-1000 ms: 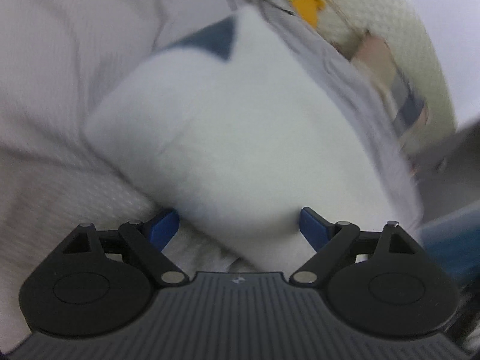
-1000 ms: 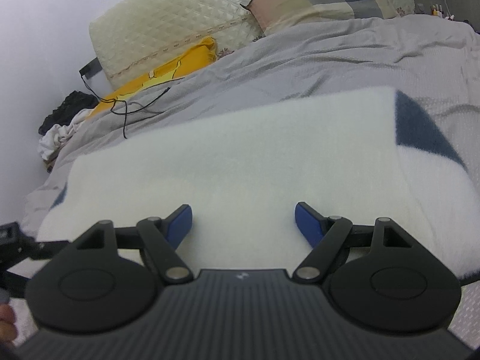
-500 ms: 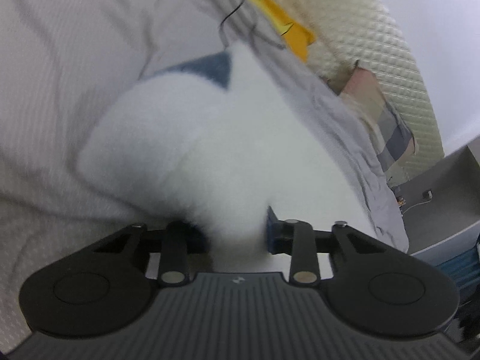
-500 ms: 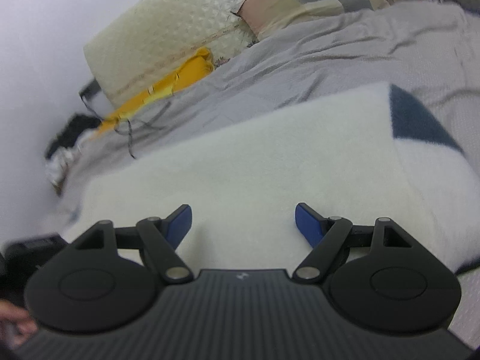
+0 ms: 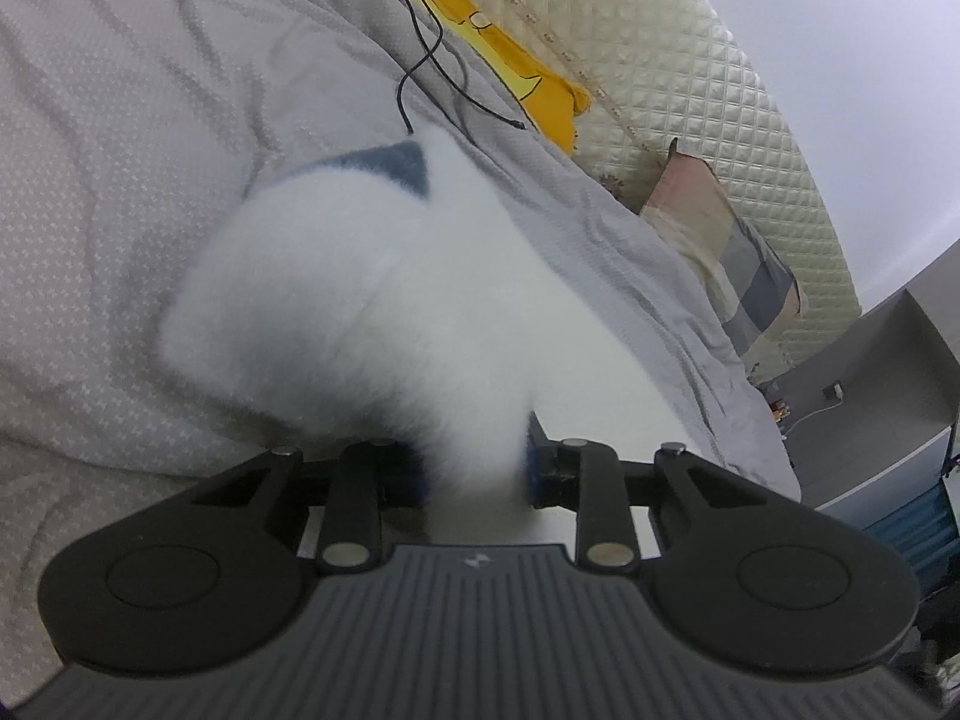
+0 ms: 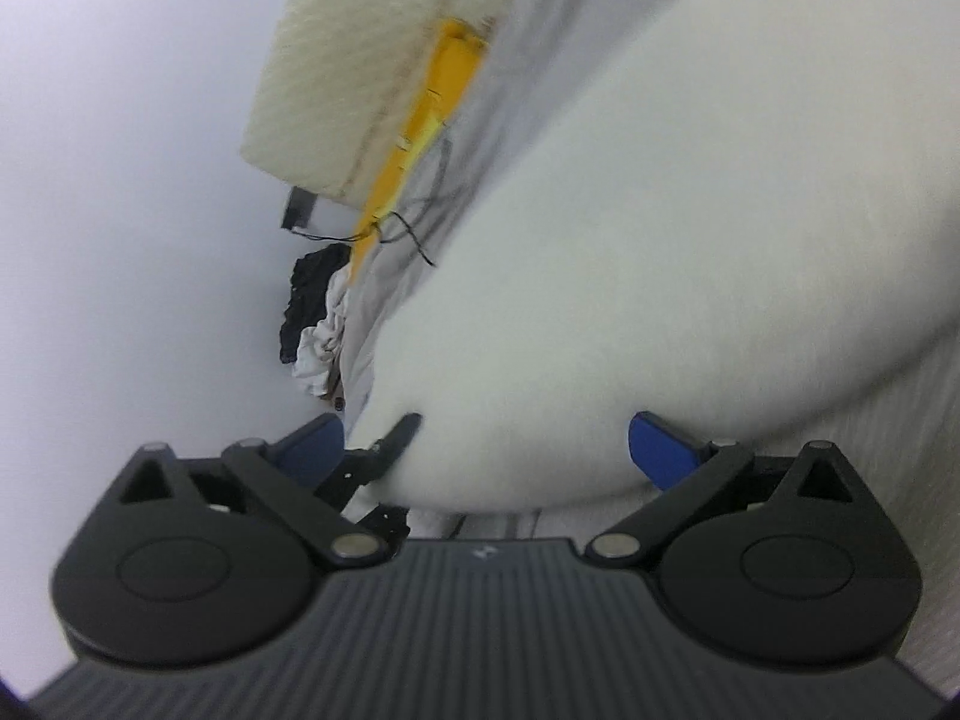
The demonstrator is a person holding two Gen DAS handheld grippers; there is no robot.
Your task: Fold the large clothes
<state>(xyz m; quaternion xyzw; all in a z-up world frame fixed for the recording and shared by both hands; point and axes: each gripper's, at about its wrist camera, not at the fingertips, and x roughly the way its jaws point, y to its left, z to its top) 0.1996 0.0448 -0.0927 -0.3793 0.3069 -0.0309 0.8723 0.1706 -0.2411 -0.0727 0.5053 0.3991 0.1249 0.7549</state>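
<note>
A thick white fleece garment [image 5: 372, 300] with a dark blue patch [image 5: 396, 171] lies folded on the grey bedcover [image 5: 120, 150]. My left gripper [image 5: 474, 468] is closing, and its blue pads squeeze a bunched edge of the fleece, which is raised off the cover. In the right wrist view the same white garment [image 6: 660, 270] fills the upper right. My right gripper [image 6: 486, 444] is opening wide. The garment's edge lies between its blue fingertips [image 6: 660, 450], but the pads do not press on it.
A yellow cushion [image 5: 516, 78] and a black cable [image 5: 432, 54] lie near the quilted cream headboard [image 5: 690, 72]. A patchwork pillow [image 5: 732, 252] leans at the right. Dark and light clothes [image 6: 312, 318] are piled at the bed's far edge by the wall.
The left gripper went from wide open to pinched on the fleece edge and lifted it slightly. The right gripper rolled sharply, tilting its view, and its jaws spread wider.
</note>
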